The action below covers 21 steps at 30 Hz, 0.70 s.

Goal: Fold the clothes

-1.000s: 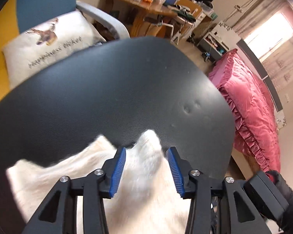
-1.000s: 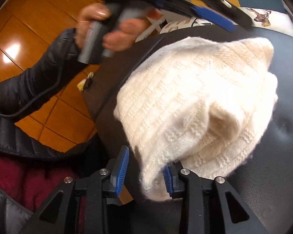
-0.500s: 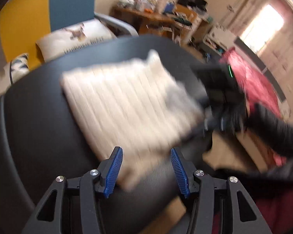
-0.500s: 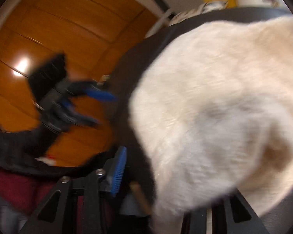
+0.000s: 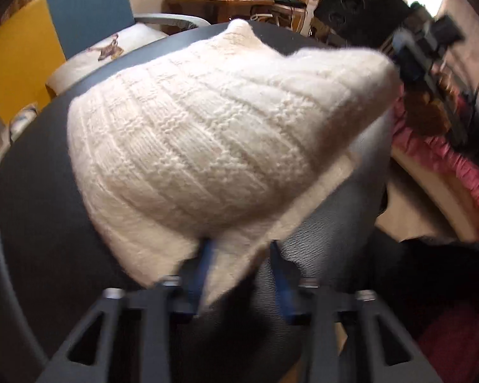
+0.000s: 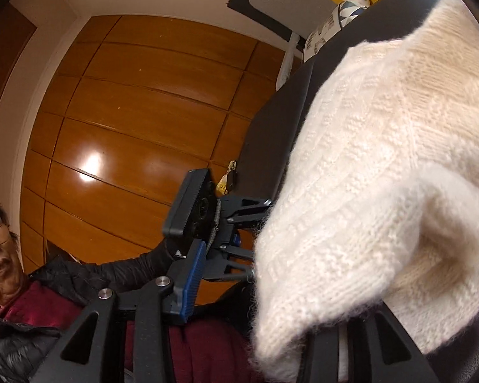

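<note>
A white knit sweater [image 5: 207, 134] bulges up off the black table [image 5: 32, 223], bunched into a hump. My left gripper [image 5: 241, 271] is at its near edge with the blue pads apart. A loose flap of the hem lies between them, and a strip of table shows beside the right pad. In the left wrist view, my right gripper [image 5: 412, 54] is at the sweater's far right corner, blurred. In the right wrist view the sweater [image 6: 383, 159] drapes over and hides the right finger of my right gripper [image 6: 262, 287]. Its left pad [image 6: 191, 281] stands bare and well away. The left gripper [image 6: 255, 233] pokes into the sweater's edge.
A yellow and blue chair with a deer cushion [image 5: 111, 48] stands behind the table. A cluttered wooden desk [image 5: 226, 0] is at the back and a pink bed [image 5: 447, 159] to the right. A person in a dark jacket [image 6: 64, 287] stands over the wooden floor [image 6: 127, 111].
The sweater lay flat half a second ago and now rises in a hump. The left gripper has closed in on its near hem. The right gripper has swung up with the far corner draped over it.
</note>
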Each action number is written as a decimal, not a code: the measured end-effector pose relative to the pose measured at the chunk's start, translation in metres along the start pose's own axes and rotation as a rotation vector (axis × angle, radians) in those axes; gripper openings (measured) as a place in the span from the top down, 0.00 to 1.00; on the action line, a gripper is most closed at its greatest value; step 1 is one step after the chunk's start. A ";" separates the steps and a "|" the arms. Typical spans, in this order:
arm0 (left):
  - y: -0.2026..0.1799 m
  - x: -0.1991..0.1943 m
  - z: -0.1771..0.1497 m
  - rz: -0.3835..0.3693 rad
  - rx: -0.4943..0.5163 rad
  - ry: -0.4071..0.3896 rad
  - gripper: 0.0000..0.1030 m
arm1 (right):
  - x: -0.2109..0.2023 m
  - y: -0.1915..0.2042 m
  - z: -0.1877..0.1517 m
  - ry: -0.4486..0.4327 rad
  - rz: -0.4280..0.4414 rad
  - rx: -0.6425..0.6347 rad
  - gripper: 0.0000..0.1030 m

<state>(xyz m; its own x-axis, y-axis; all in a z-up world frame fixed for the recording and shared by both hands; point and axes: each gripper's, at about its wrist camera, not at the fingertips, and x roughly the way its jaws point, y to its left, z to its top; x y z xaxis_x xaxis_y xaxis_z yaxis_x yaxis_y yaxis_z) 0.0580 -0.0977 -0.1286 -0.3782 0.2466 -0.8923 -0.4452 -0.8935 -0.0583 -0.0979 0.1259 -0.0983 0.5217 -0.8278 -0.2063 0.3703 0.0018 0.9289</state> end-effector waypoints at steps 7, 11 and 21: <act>-0.012 0.012 -0.019 0.010 0.169 0.145 1.00 | 0.006 -0.031 -0.028 0.141 -0.277 0.053 0.65; -0.011 -0.001 -0.022 0.000 0.179 0.152 1.00 | -0.002 -0.027 -0.033 0.116 -0.381 0.022 0.68; -0.019 -0.039 0.006 -0.093 0.125 -0.046 0.99 | -0.016 0.005 -0.027 0.039 -0.568 -0.125 0.90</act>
<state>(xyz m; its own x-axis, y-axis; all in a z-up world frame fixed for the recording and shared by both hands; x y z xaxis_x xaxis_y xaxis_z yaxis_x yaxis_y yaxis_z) 0.0760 -0.0884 -0.0900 -0.3662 0.3455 -0.8640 -0.5761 -0.8133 -0.0810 -0.0838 0.1540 -0.0988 0.2419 -0.6967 -0.6753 0.6870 -0.3685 0.6263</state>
